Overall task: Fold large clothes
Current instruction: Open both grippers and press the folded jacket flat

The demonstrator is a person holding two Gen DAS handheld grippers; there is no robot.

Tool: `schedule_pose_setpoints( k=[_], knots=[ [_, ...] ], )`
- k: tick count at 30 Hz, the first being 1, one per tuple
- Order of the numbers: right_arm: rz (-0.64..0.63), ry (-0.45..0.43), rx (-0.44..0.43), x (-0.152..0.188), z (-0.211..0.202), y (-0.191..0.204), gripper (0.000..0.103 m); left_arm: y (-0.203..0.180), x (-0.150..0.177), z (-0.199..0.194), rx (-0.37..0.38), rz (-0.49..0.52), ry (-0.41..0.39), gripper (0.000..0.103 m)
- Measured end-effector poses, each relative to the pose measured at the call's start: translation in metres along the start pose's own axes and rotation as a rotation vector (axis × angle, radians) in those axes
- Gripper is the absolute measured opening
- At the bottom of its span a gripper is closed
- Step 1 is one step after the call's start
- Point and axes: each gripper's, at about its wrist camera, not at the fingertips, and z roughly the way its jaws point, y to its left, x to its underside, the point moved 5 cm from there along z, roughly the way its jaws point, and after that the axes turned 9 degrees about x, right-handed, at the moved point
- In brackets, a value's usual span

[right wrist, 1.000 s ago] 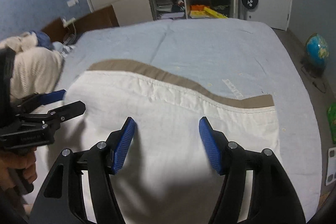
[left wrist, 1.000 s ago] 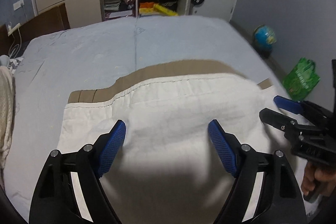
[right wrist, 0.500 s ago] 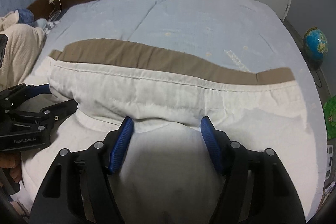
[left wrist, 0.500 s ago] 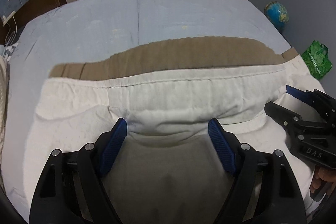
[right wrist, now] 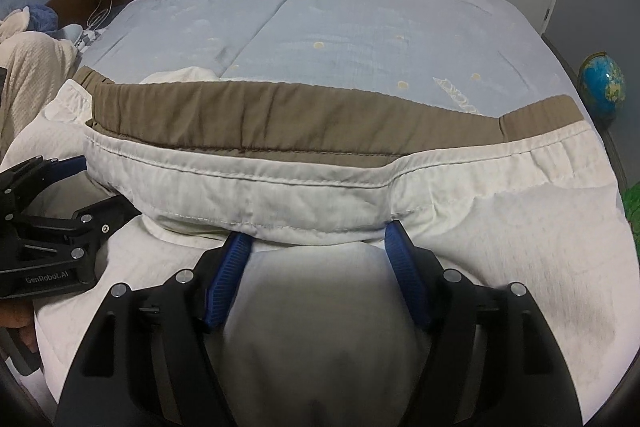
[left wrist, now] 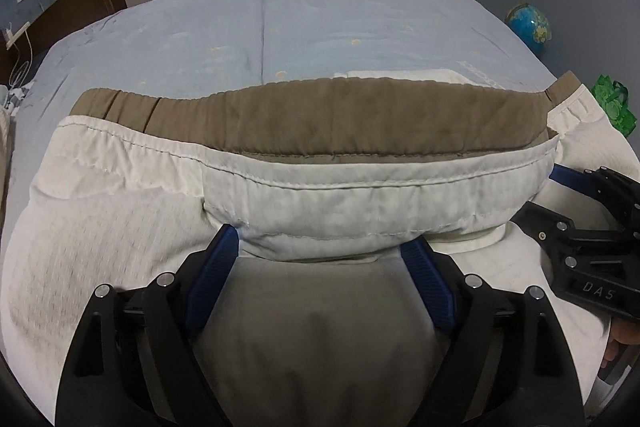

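Cream garment (left wrist: pixel 120 259) with a brown band (left wrist: pixel 340 123), spread on the blue bed (left wrist: pixel 320 27); its folded edge (left wrist: pixel 360 203) lies across the middle, just beyond both grippers. Step in hand, as judged: laying down a fold. Left gripper (left wrist: pixel 320 259), jaws wide and opening, and right gripper (right wrist: pixel 316 251), at 3 o'clock of it, jaws opening, press nothing; cloth only lies between. The next move calls for lifting clear without dragging the fold.
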Motion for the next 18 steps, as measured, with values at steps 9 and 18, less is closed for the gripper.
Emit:
schedule_pose_setpoints(
  k=[9,18],
  knots=[
    [0.000,-0.003,-0.007,0.000,0.000,-0.002,0.067,0.000,-0.002,-0.003,0.022,-0.006,0.007,0.080],
    [0.103,-0.108,-0.128,-0.024,-0.045,-0.023,0.066,0.011,-0.040,-0.052,0.150,-0.049,-0.093,0.059]
  ],
)
